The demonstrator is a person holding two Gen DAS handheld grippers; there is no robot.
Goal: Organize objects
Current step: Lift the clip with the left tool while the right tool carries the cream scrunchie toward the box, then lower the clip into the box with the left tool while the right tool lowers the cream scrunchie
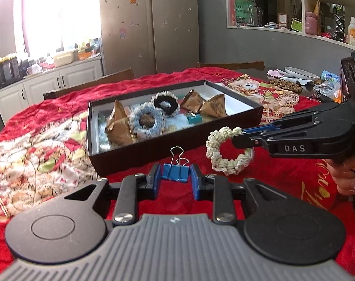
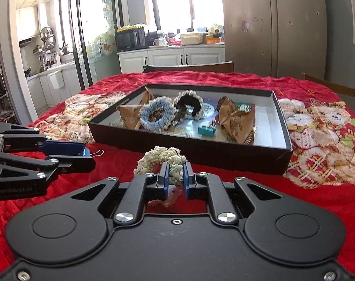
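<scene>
A shallow black box [image 1: 177, 140] [image 2: 189, 149] on the red cloth holds a blue scrunchie [image 1: 146, 119] [image 2: 157, 115], a black scrunchie [image 1: 166, 103] [image 2: 189, 104], brown paper packets [image 1: 117, 124] [image 2: 236, 119] and a teal clip [image 1: 194, 118] [image 2: 206, 130]. My left gripper [image 1: 175, 175] [image 2: 86, 155] is shut on a blue binder clip [image 1: 175, 172] just before the box. My right gripper [image 2: 175, 175] [image 1: 238, 135] is shut on a cream scrunchie [image 1: 226, 154] [image 2: 164, 159], lifted at the box's near side.
A red patterned cloth [image 1: 48, 128] [image 2: 317, 128] covers the table. Dishes and clutter [image 1: 299, 77] lie at the table's far right. Wooden chairs [image 1: 88, 84] [image 2: 189, 66] stand behind the table, with a fridge [image 1: 149, 23] and kitchen cabinets beyond.
</scene>
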